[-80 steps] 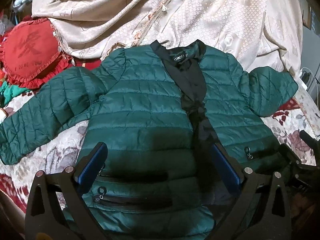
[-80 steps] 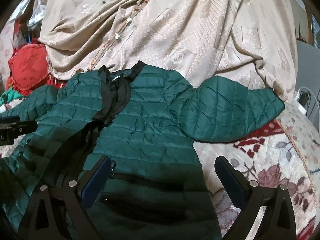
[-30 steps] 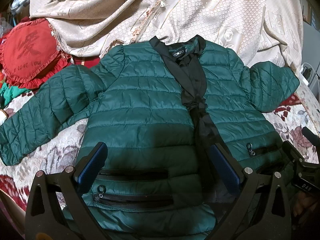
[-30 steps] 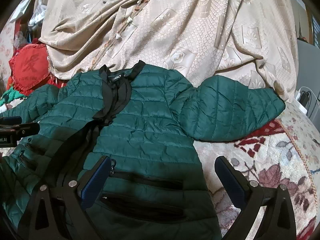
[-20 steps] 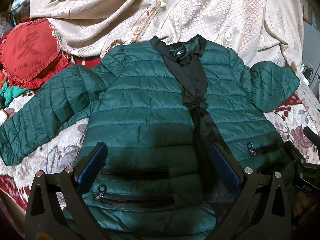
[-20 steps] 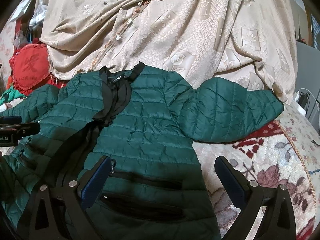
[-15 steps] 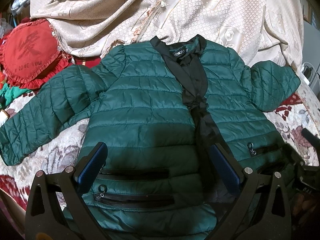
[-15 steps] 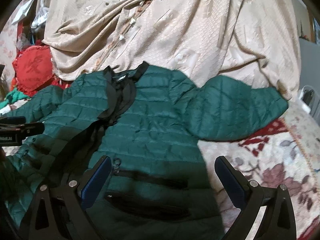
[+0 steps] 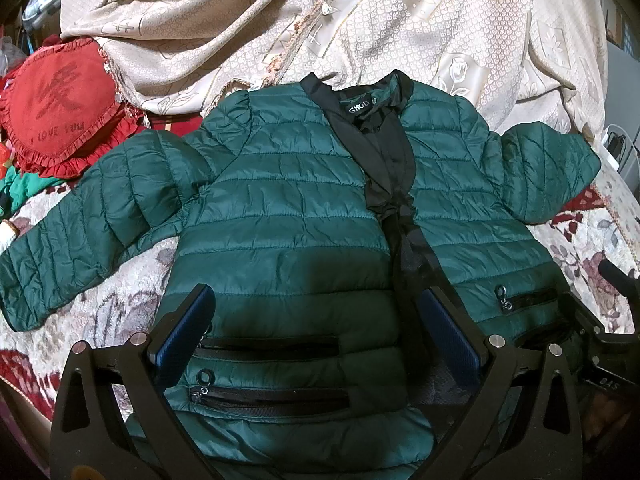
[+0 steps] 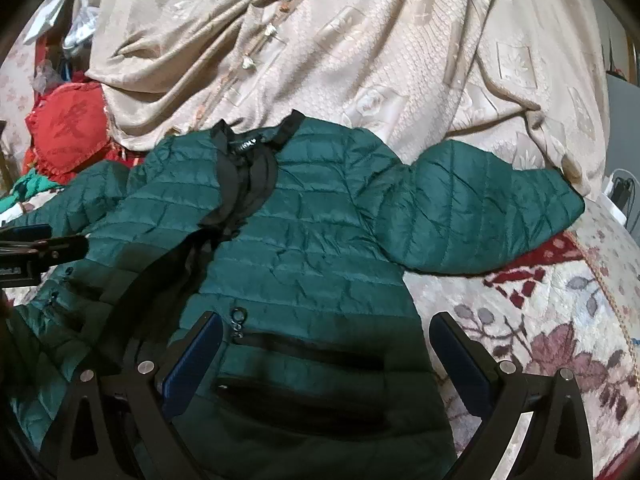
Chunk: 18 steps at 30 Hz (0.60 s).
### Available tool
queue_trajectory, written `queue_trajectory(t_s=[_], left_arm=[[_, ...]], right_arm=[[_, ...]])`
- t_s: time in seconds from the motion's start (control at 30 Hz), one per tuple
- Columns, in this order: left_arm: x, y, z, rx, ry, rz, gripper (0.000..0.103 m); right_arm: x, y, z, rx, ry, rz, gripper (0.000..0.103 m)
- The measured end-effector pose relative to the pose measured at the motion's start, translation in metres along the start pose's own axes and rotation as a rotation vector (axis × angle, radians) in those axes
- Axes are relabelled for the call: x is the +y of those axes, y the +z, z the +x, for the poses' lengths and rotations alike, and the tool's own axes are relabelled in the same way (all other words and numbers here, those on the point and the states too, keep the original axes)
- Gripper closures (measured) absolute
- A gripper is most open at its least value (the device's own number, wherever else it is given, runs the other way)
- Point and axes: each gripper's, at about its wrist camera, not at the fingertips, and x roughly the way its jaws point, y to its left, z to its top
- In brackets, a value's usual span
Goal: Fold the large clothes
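A dark green quilted jacket (image 9: 288, 216) with black trim lies front up on a floral bed cover, collar at the far side and both sleeves spread sideways. My left gripper (image 9: 316, 320) hovers open over the lower left front panel, above two zip pockets. In the right wrist view the same jacket (image 10: 312, 248) fills the middle, its right sleeve (image 10: 476, 216) stretched out to the right. My right gripper (image 10: 326, 344) stands open over the lower right hem, nothing between its fingers. The other gripper shows at each view's edge.
A beige patterned cloth (image 9: 400, 24) is heaped behind the collar. A red frilled heart cushion (image 9: 56, 108) lies at the far left. The floral bed cover (image 10: 540, 320) shows bare to the right of the jacket. A white plug and cables (image 10: 620, 192) sit at the right edge.
The right wrist view has tilted downward slightly, so the jacket sits lower in its frame. The left gripper and the jacket have stayed put.
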Motion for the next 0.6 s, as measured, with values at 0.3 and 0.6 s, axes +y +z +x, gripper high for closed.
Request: queue_trajectory(t_s=[0.3,0.6], left_arm=[[0.0022,-0.0007,0.0003,0.000,-0.001,-0.001,0.000],[0.0020,-0.0007,0.0003,0.000,0.000,0.001,0.000]], right_arm=[[0.0058,-0.0023,0.0021,0.001,-0.024,-0.039,0.000],[0.0062,-0.0028,0.0020,0.004,-0.030,-0.041,0.001]])
